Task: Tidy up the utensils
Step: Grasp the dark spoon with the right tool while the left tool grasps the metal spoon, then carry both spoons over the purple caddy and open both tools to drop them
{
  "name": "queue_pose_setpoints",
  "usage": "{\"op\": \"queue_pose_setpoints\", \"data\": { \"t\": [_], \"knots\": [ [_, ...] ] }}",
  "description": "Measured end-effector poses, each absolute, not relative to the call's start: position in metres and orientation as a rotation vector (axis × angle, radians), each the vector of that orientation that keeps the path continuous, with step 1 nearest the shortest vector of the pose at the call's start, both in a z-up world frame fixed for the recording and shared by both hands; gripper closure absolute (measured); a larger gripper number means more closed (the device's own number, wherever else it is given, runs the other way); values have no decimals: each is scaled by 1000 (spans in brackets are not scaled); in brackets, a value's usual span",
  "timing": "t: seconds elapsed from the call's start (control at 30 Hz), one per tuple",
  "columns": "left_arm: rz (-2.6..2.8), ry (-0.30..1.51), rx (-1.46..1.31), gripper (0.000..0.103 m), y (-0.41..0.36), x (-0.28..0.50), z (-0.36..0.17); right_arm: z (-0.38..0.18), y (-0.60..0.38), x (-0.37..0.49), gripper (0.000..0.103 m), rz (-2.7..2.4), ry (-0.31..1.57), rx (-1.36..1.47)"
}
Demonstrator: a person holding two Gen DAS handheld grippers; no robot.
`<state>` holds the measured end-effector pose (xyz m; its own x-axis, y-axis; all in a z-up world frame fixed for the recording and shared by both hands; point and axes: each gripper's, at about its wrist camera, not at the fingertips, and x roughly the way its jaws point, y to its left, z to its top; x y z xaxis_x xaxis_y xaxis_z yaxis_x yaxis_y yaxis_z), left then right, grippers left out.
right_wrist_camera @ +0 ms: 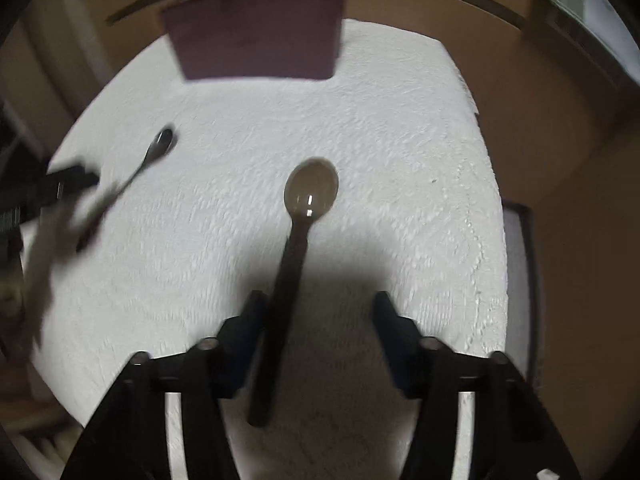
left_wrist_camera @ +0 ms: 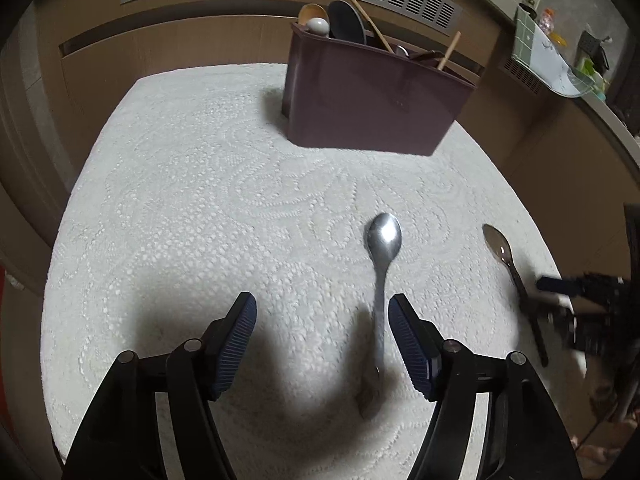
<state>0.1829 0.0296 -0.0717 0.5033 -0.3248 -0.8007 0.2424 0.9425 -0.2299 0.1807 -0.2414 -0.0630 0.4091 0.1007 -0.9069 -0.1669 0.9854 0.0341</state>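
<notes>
With both grippers angled down over the counter: two spoons lay loose on the white cloth.
Counter [left_wrist_camera: 168, 208]: draped in a white patterned cloth, brown wall panels behind it.
Utensil bin [left_wrist_camera: 372, 108]: dark plum, standing at the far side of the cloth; wooden handles, a dark ladle and a pale spoon end poking out of the top.
Metal spoon [left_wrist_camera: 383, 276]: flat on the cloth, bowl toward the bin, handle running back between the left gripper's fingers, close beside the right-hand pad.
Left gripper [left_wrist_camera: 322, 340]: fingers spread wide, blue ribbed pads apart; whether the right-hand pad touched the handle could not be told; nothing clamped.
Brown spoon [right_wrist_camera: 310, 196]: translucent plastic, bowl toward the bin, dark handle slanting back between the right gripper's fingers.
Right gripper [right_wrist_camera: 318, 316]: fingers apart, handle right beside the left-hand finger, wide gap to the other; no grip visible, picture blurred.
Cross view: from the left wrist, brown spoon [left_wrist_camera: 508, 268] lay off to the right with the right gripper [left_wrist_camera: 560, 300] over its handle; from the right wrist, metal spoon [right_wrist_camera: 154, 152] sat far left, smeared by blur.
Spacing: spoons near each other, not touching, both well short of the bin.
</notes>
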Motion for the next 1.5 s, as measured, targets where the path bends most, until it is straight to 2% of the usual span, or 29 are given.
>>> {"op": "queue_pose_setpoints", "data": {
  "t": [0.07,0.2,0.3,0.53,0.77,0.97,1.03,1.07,1.5],
  "knots": [
    [-351,994,-86,33,28,179,-74,-61,-239,197,55,153,1087,-37],
    [-354,1002,-71,33,25,178,-75,-72,-222,234,56,104,1102,-39],
    [-362,1009,-59,33,22,180,-73,-71,-204,238,72,107,1069,-140],
    [-421,1012,54,34,-16,206,-61,-51,-208,227,72,202,995,-146],
    [-432,1043,224,44,-60,232,-62,-42,-231,212,72,229,945,-102],
    [-419,1083,251,52,-65,246,-75,-43,-238,207,72,249,927,-75],
    [-415,1082,228,61,-63,249,-74,-46,-240,211,72,253,929,-61],
    [-408,1075,219,73,-61,249,-73,-47,-240,211,72,257,931,-54],
    [-389,891,45,74,-24,201,-23,-22,-235,198,72,288,850,-35]
  ]
}}
